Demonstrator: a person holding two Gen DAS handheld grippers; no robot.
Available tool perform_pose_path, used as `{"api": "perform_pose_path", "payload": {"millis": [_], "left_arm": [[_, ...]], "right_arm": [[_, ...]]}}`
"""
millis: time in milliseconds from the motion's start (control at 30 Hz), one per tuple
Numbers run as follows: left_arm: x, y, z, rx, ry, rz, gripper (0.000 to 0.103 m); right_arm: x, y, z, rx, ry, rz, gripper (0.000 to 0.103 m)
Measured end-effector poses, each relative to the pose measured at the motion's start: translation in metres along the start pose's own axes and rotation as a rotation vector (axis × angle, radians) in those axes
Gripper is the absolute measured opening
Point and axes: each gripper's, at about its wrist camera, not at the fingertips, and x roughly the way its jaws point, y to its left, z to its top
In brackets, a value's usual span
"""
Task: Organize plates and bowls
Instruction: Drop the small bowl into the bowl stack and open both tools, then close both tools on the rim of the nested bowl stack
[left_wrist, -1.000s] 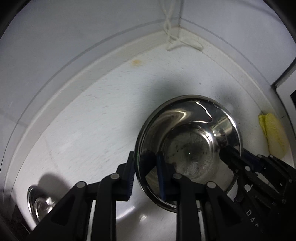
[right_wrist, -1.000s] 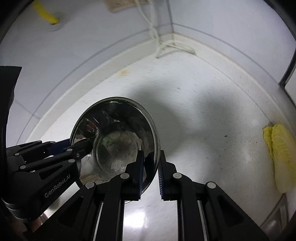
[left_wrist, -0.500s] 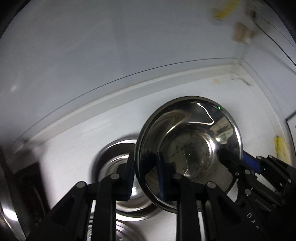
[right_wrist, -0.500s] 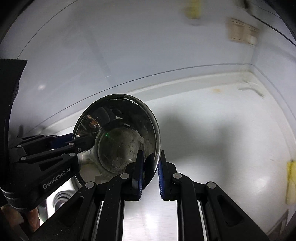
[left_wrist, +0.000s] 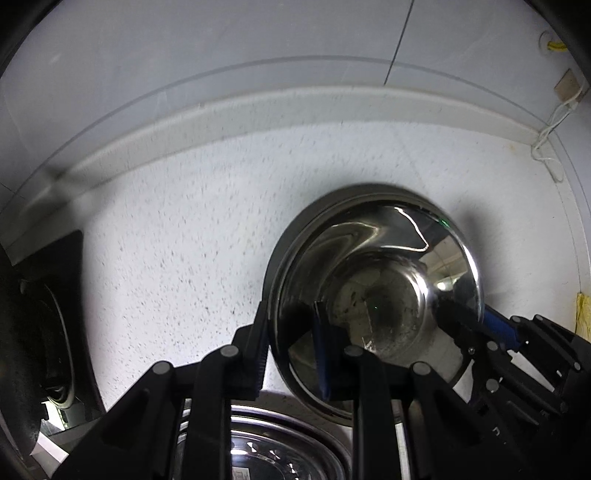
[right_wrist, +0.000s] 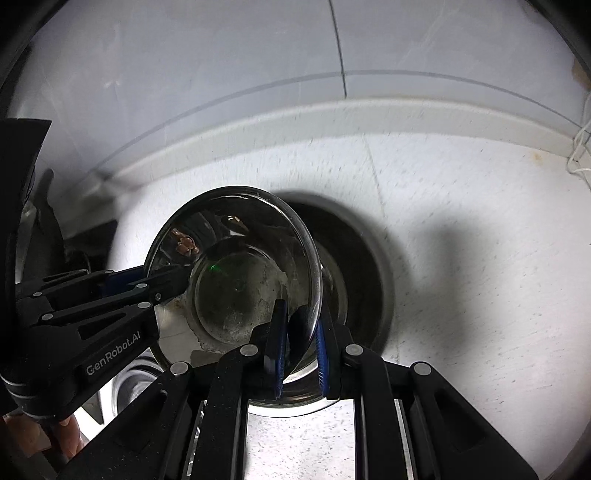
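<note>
Left wrist view shows the left tongs (left_wrist: 291, 354) pinching the near rim of a shiny round stainless-steel bowl (left_wrist: 376, 295), while the right tongs (right_wrist: 300, 354) pinch its opposite rim, a two-sided hold that probably keeps the slippery bowl level. It hangs above the white speckled table (left_wrist: 166, 240), over what looks like another dark-rimmed steel bowl (right_wrist: 365, 280), seemingly for nesting. Inside it shows only pale smudges on its flat bottom.
</note>
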Motion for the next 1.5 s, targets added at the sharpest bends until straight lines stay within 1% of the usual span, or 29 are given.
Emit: {"api": "perform_pose_path", "payload": {"millis": [33, 133, 200, 300, 333, 367, 400, 433, 467, 500, 533, 567, 600, 633, 667, 700, 733, 767, 800, 833, 867, 933, 1067, 1167, 1300, 1500], "left_arm": [[0.003, 0.003, -0.007, 0.002, 0.004, 0.002, 0.020], [0.013, -0.001, -0.007, 0.010, 0.016, 0.006, 0.020], [0.013, -0.003, -0.008, 0.033, -0.004, 0.023, 0.020], [0.011, -0.006, -0.005, 0.050, -0.005, 0.019, 0.022], [0.013, 0.000, -0.004, 0.045, 0.000, 0.007, 0.022], [0.015, 0.004, -0.003, 0.040, 0.004, -0.006, 0.022], [0.014, 0.004, -0.002, 0.035, 0.006, -0.012, 0.028], [0.013, 0.007, -0.003, 0.031, 0.006, -0.019, 0.037], [0.010, 0.011, -0.003, 0.028, -0.006, -0.031, 0.040], [0.004, 0.013, -0.004, 0.030, -0.026, -0.040, 0.047], [-0.003, 0.016, -0.006, 0.038, -0.053, -0.047, 0.051], [-0.010, 0.018, -0.007, 0.045, -0.074, -0.052, 0.052], [-0.016, 0.020, -0.008, 0.053, -0.089, -0.055, 0.057], [-0.023, 0.023, -0.009, 0.065, -0.108, -0.067, 0.064], [-0.028, 0.025, -0.010, 0.074, -0.135, -0.083, 0.065], [-0.033, 0.028, -0.011, 0.083, -0.165, -0.091, 0.066], [-0.038, 0.031, -0.013, 0.102, -0.206, -0.078, 0.066], [-0.040, 0.032, -0.015, 0.117, -0.216, -0.058, 0.066], [-0.038, 0.033, -0.015, 0.134, -0.196, -0.019, 0.066], [-0.033, 0.036, -0.016, 0.128, -0.144, 0.022, 0.066], [-0.029, 0.040, -0.016, 0.104, -0.117, 0.029, 0.065], [-0.021, 0.052, -0.018, 0.042, -0.078, 0.001, 0.065], [-0.010, 0.053, -0.025, 0.050, -0.057, 0.024, 0.065], [0.000, 0.052, -0.026, 0.018, -0.024, -0.003, 0.065], [0.011, 0.052, -0.025, -0.024, -0.008, -0.024, 0.065], [0.017, 0.048, -0.019, -0.024, 0.003, -0.004, 0.065]], "right_arm": [[0.004, -0.001, -0.001, 0.002, 0.008, 0.000, 0.013], [0.015, -0.006, -0.003, 0.012, 0.033, 0.000, 0.013], [0.013, 0.000, -0.008, 0.012, 0.042, -0.002, 0.013], [0.017, 0.005, -0.007, 0.007, 0.051, -0.019, 0.015], [0.017, 0.005, -0.007, 0.009, 0.049, -0.023, 0.015], [0.016, 0.005, -0.008, 0.011, 0.048, -0.023, 0.022], [0.012, 0.004, -0.008, 0.013, 0.041, -0.029, 0.029], [0.007, 0.001, -0.009, 0.010, 0.027, -0.043, 0.046], [0.006, 0.001, -0.010, 0.005, 0.012, -0.054, 0.062], [-0.003, -0.001, -0.011, -0.002, -0.014, -0.074, 0.066], [-0.010, -0.004, -0.012, -0.004, -0.029, -0.083, 0.070], [-0.016, -0.007, -0.013, -0.001, -0.044, -0.089, 0.073], [-0.026, -0.013, -0.015, 0.010, -0.064, -0.097, 0.075], [-0.032, -0.018, -0.015, 0.019, -0.077, -0.105, 0.078], [-0.038, -0.023, -0.016, 0.026, -0.087, -0.113, 0.081], [-0.042, -0.029, -0.017, 0.028, -0.095, -0.122, 0.082], [-0.045, -0.033, -0.017, 0.028, -0.099, -0.133, 0.083], [-0.048, -0.038, -0.018, 0.031, -0.103, -0.153, 0.084], [-0.050, -0.043, -0.019, 0.035, -0.104, -0.168, 0.084], [-0.050, -0.048, -0.020, 0.041, -0.101, -0.175, 0.084], [-0.050, -0.053, -0.021, 0.054, -0.094, -0.177, 0.084], [-0.049, -0.062, -0.023, 0.073, -0.085, -0.168, 0.084], [-0.042, -0.067, -0.025, 0.078, -0.066, -0.164, 0.084], [-0.034, -0.070, -0.025, 0.086, -0.041, -0.159, 0.084], [-0.021, -0.068, -0.026, 0.085, -0.019, -0.145, 0.084], [-0.016, -0.065, -0.024, 0.065, -0.011, -0.140, 0.084]]}}
